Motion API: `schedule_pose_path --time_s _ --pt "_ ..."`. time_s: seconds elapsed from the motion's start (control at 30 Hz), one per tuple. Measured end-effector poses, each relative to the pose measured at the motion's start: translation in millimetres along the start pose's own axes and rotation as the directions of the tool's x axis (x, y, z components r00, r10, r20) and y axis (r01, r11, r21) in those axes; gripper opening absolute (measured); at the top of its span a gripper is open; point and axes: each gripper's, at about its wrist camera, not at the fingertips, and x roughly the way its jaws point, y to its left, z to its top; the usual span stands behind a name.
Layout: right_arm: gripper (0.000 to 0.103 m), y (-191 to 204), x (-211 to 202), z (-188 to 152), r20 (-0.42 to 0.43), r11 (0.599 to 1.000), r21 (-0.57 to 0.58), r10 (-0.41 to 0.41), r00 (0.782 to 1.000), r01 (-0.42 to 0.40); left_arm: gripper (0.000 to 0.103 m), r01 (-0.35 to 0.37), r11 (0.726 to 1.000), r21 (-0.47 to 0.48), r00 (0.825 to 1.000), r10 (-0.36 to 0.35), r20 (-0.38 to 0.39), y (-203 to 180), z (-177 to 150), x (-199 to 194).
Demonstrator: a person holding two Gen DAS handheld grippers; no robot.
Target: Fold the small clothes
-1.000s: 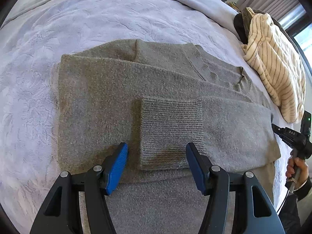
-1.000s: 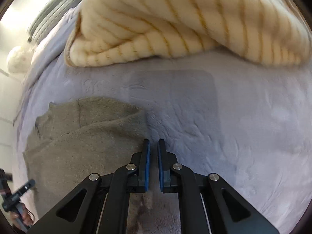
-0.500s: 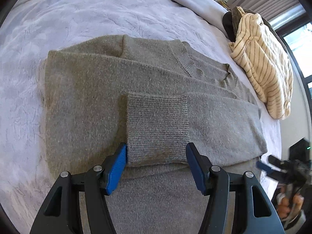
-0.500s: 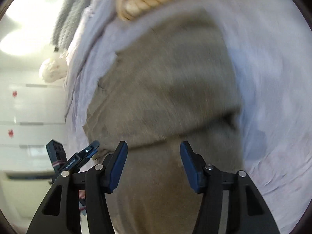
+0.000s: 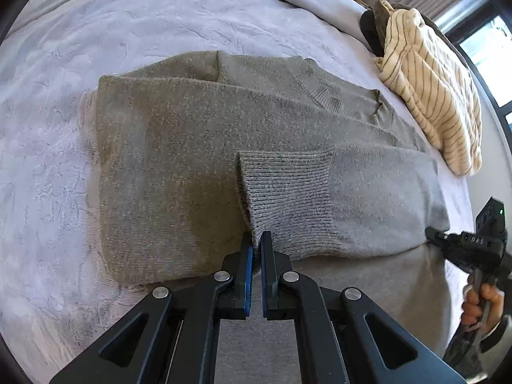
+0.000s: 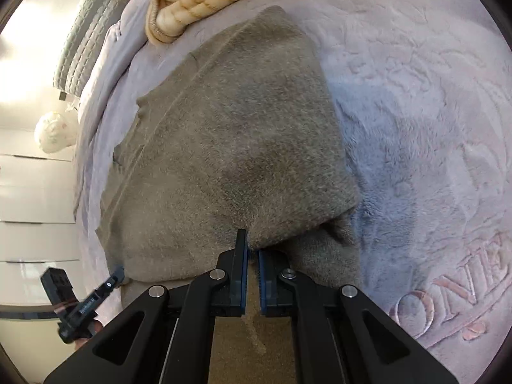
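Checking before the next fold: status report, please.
Both grippers, left and right, just closed, pinching the grey sweater. Sleeves folded in. Striped top lies clear.

left wrist: close, downward | right wrist: same | shared: grey sweater (image 5: 198,147) (image 6: 230,147)

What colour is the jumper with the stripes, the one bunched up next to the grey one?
The striped jumper is cream with thin brownish stripes, clearest in the left wrist view.

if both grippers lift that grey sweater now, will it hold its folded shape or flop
Likely flop: the grey sweater is soft knit, lying limp on the blanket. The folded-in sleeve lies loose and could slide off. It looks thick, so probably sags between both pinches.
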Motion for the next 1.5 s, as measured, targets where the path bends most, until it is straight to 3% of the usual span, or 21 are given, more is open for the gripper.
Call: schedule_pose_path --time_s 0.07,0.17,0.27,0.43,0.57,0.67,0.73,1.1,1.4,1.5 --pt "0.006 -4.8 -3.2 -1.0 -0.002 1.0 0.001 0.004 1.0 -0.004 0.005 -0.017 1.0 0.003 1.0 0.017 0.004 1.1 -1.1 -3.2" --pt "0.007 -6.4 -15.3 -6.4 -0.017 0.999 -0.02 -0.026 1.0 0.026 0.005 -0.119 0.993 0.002 0.993 0.119 0.016 7.2 -3.6 -14.9" --pt "0.007 -2.9 -40.3 -18.8 0.018 0.995 -0.093 -0.036 0.999 0.037 0.005 -0.092 0.995 -0.028 0.994 0.093 0.056 15.4 -3.9 -36.3" --pt "0.007 27.6 -61.1 -8.8 0.156 0.956 -0.257 -0.106 0.982 0.144 0.005 -0.075 0.997 0.032 0.992 0.071 0.109 -3.8 13.3 -40.3" --pt "0.007 31.4 -42.0 15.1 0.164 0.955 -0.232 -0.146 0.976 0.182 0.005 -0.063 0.995 0.072 0.993 0.056 0.101 -26.8 28.6 -12.8" --pt "0.007 17.8 -24.6 21.2 0.152 0.942 -0.229 -0.214 0.965 0.245 0.005 -0.151 0.986 0.076 0.987 0.146 0.067 -27.4 27.1 15.6" --pt "0.004 2.2 -20.7 21.2 0.131 0.953 -0.207 -0.199 0.971 0.223 0.005 -0.156 0.986 0.054 0.987 0.153 0.056 -19.2 24.2 21.5" --pt "0.007 -13.4 -62.2 6.8 0.141 0.964 -0.126 -0.215 0.966 0.233 0.005 -0.192 0.981 0.011 0.981 0.192 0.015 -8.2 6.6 -8.1" --pt "0.008 3.8 -68.2 -16.7 0.077 0.969 -0.13 -0.202 0.976 0.211 0.005 -0.193 0.981 0.019 0.981 0.194 -0.026 -27.2 -12.6 -30.7" --pt "0.008 9.9 -68.2 -24.8 0.057 0.97 -0.133 -0.198 0.979 0.203 0.005 -0.226 0.974 0.016 0.974 0.226 -0.027 -32.9 -18.5 -39.3"
